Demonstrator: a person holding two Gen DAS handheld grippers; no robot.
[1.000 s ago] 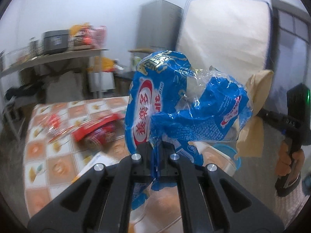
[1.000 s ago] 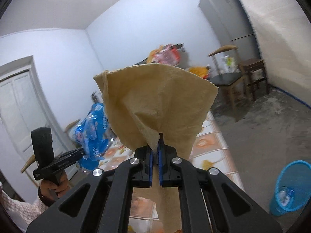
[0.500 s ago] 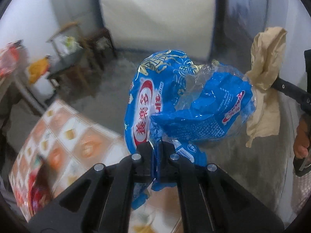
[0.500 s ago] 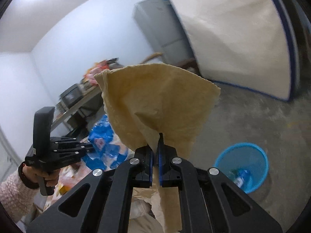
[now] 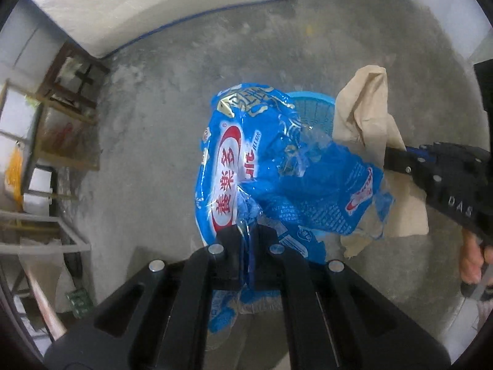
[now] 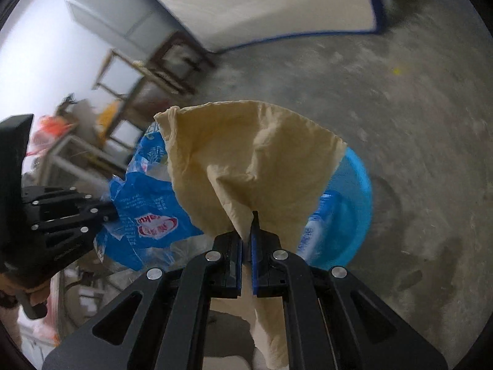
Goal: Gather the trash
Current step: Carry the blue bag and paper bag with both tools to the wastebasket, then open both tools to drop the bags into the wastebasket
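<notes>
The left gripper (image 5: 246, 240) points steeply down at a grey concrete floor (image 5: 148, 141), its jaws clamped on a crumpled blue wrapper (image 5: 246, 166) with a red-and-white oval label. The wrapper billows up from the jaws toward twelve o'clock and spreads out to three o'clock in the left view. Behind its top edge, at about one o'clock, a slice of a blue bin (image 5: 311, 114) shows on the floor, mostly hidden by the wrapper.

The right gripper (image 6: 246, 240) is pinched tight on a tan paper (image 6: 255, 160), which fans out above the jaws toward twelve o'clock while a strip of it hangs down between the arms at six o'clock. In the right view the bin's rim curves around from two to four o'clock behind the paper, with some blue-and-white packaging lying inside it. The wrapper sits at nine o'clock of the paper, overlapping its left edge.

In the left view the right gripper enters from three o'clock, the paper draped over its tips, and a hand (image 5: 473, 256) grips its handle at four o'clock. A wooden chair (image 5: 71, 83) stands at ten o'clock beside a white mattress (image 5: 148, 6) leaning against the wall.
</notes>
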